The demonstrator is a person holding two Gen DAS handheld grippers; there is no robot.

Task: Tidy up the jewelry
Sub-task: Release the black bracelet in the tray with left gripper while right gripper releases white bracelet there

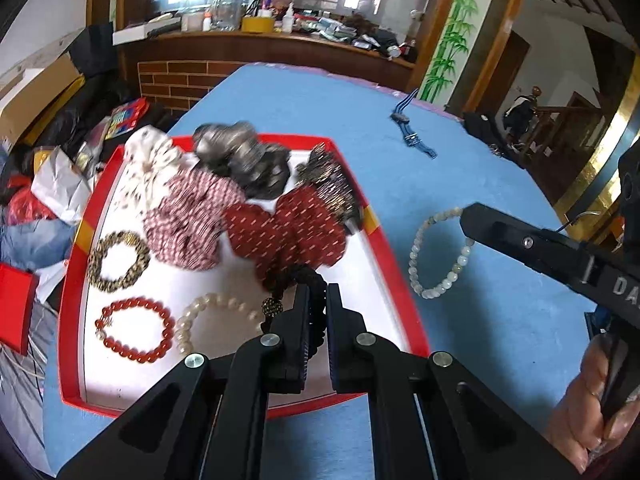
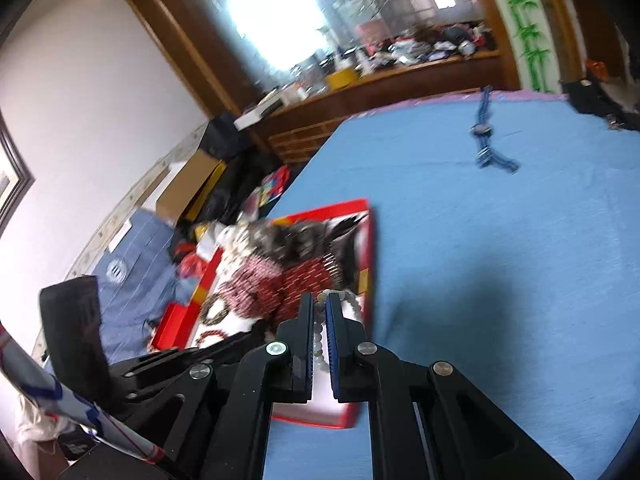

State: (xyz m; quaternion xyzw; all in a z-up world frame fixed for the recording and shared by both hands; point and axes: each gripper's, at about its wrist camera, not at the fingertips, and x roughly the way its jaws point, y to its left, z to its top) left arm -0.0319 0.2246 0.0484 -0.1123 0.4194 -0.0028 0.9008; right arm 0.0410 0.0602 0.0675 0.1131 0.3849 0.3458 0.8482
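Note:
My left gripper (image 1: 318,300) is shut on a black beaded bracelet (image 1: 316,280) with a gold ball, held over the near part of the red tray (image 1: 384,240). On the tray's white floor lie a leopard-print bracelet (image 1: 118,262), a red bead bracelet (image 1: 136,330) and a pearl bracelet (image 1: 216,316). Behind them several fabric scrunchies (image 1: 240,208) are piled. My right gripper (image 2: 320,308) is shut on a pale bead bracelet (image 2: 319,340) above the tray's right edge (image 2: 370,248). The left wrist view shows that bracelet (image 1: 440,256) dangling from the right gripper (image 1: 466,216).
A blue-strapped watch (image 1: 412,128) lies on the blue cloth (image 1: 480,340) far beyond the tray, also visible as the watch (image 2: 486,136) in the right wrist view. Boxes, bags and clothes crowd the floor left of the table. A cluttered wooden counter stands behind.

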